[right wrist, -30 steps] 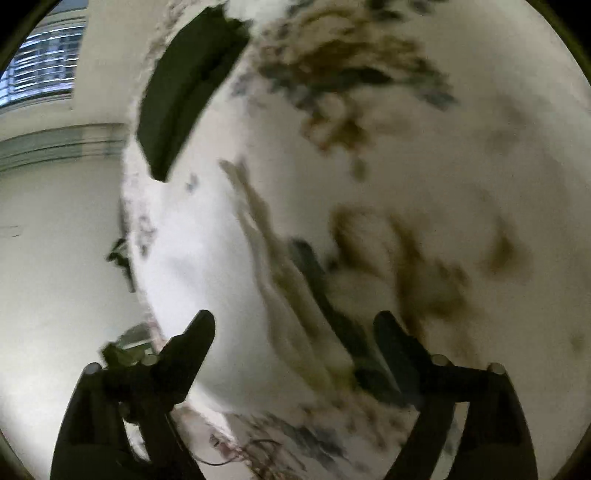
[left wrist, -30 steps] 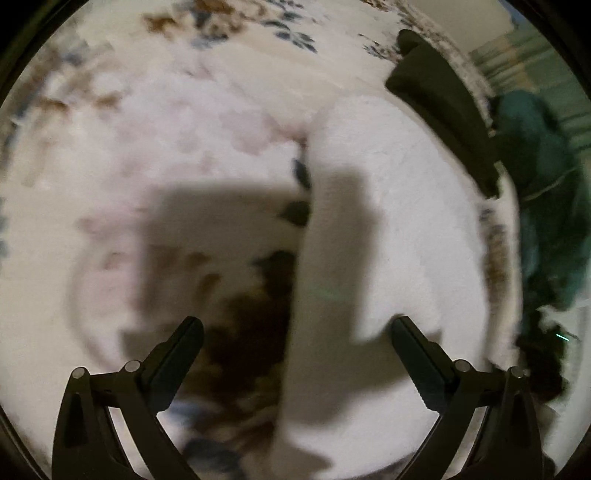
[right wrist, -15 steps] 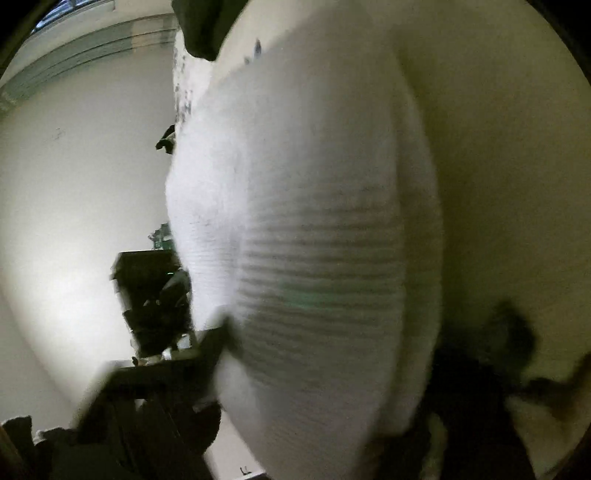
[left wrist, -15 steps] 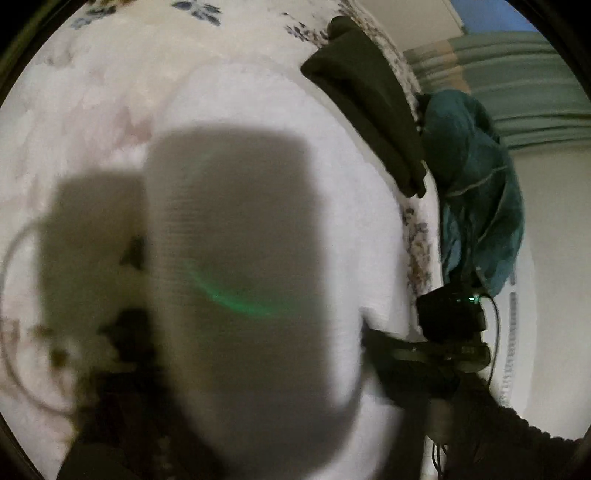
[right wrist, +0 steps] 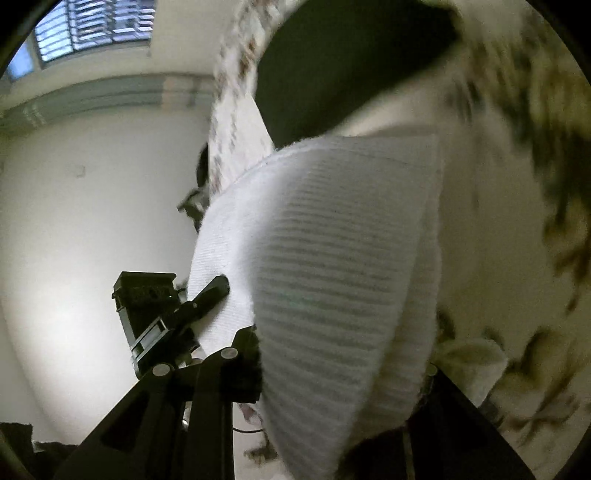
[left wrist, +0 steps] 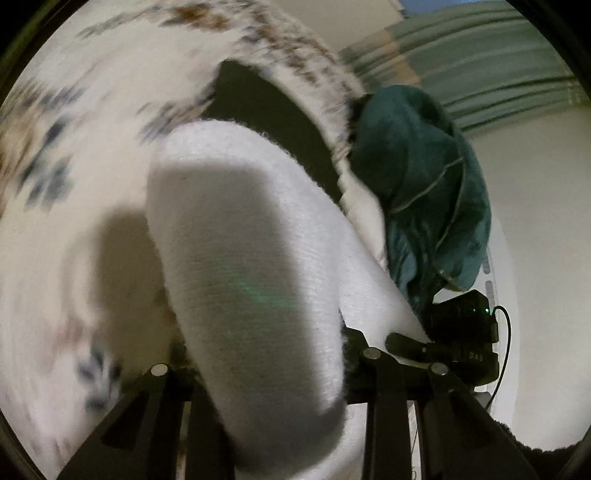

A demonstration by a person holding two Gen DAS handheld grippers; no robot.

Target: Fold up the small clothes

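A white knitted garment (left wrist: 255,288) fills the middle of the left wrist view, lifted off the floral bedspread (left wrist: 74,110). My left gripper (left wrist: 266,387) is shut on its near edge; the cloth hides the fingertips. In the right wrist view the same white garment (right wrist: 332,277) hangs in front of the lens, and my right gripper (right wrist: 332,387) is shut on its edge. The other gripper shows in each view, beside the cloth (left wrist: 454,343) (right wrist: 166,314).
A folded dark garment (left wrist: 266,110) lies on the bedspread behind the white one, also in the right wrist view (right wrist: 351,62). A teal cloth (left wrist: 424,177) hangs over the bed's edge. A pale wall (right wrist: 92,184) and a window (right wrist: 92,26) lie beyond.
Both grippers were open above the bedspread a second ago. They have closed on the white garment and lifted it; the views have tilted towards the bed's edge.
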